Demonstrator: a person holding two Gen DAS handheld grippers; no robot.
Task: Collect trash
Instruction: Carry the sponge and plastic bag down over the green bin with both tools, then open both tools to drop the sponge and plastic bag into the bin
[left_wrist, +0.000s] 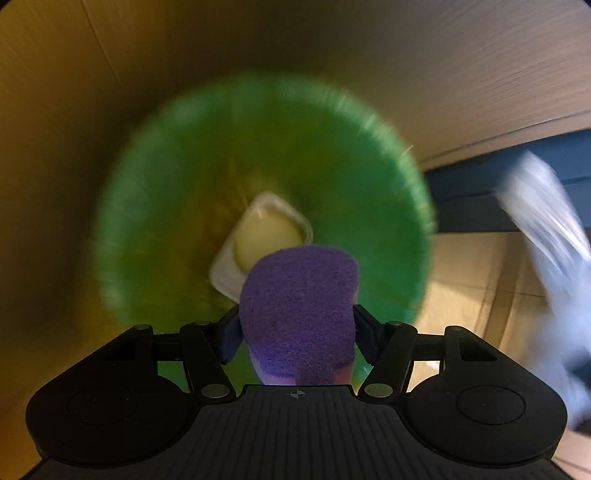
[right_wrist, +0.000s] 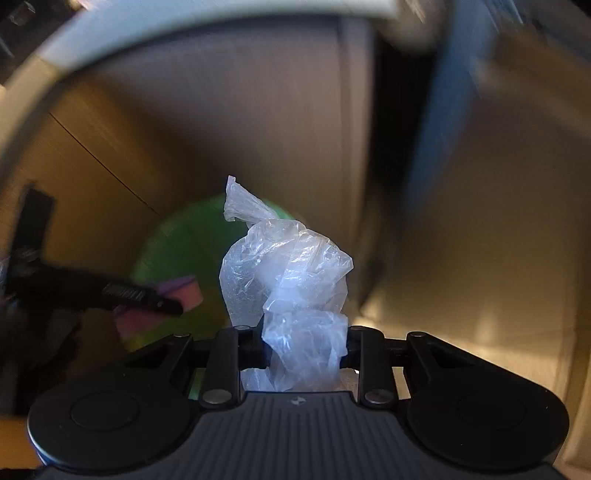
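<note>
Starting on the left side: the left gripper (left_wrist: 298, 325) is clamped on a purple sponge (left_wrist: 299, 310), pads pressing into both its sides so it bulges up between them; the scrubby purple face is toward the camera and a paler pinkish layer peeks out underneath near the gripper body. It's pointing pretty much straight down at a green bin (left_wrist: 177, 177), which is blurry as heck, but you can make out a whitish plastic tub (left_wrist: 258, 236) lying at the bottom, partly hidden behind the sponge; so the sponge is right above the bin's mouth, not in it. Yellowish-brown wall (left_wrist: 55, 110) to the left of the bin; pale tiled floor (left_wrist: 469, 295) to the right; and way over at the right edge a smeared white thing, which looks like the plastic bag (left_wrist: 546, 236) in the other hand.

Over in the right wrist view: the left gripper (right_wrist: 162, 301) comes in from the left edge with the sponge (right_wrist: 184, 291) poking out over the green bin (right_wrist: 162, 243); then in the middle the right gripper (right_wrist: 306, 350) is pinched shut on a crumpled clear plastic bag (right_wrist: 288, 273), which sticks up in a twisted peak, just right of the bin's centre and above it; to the right it's just blurry grey panelling (right_wrist: 295, 92) and a blue-ish upright (right_wrist: 439, 110), can't tell what exactly.
</note>
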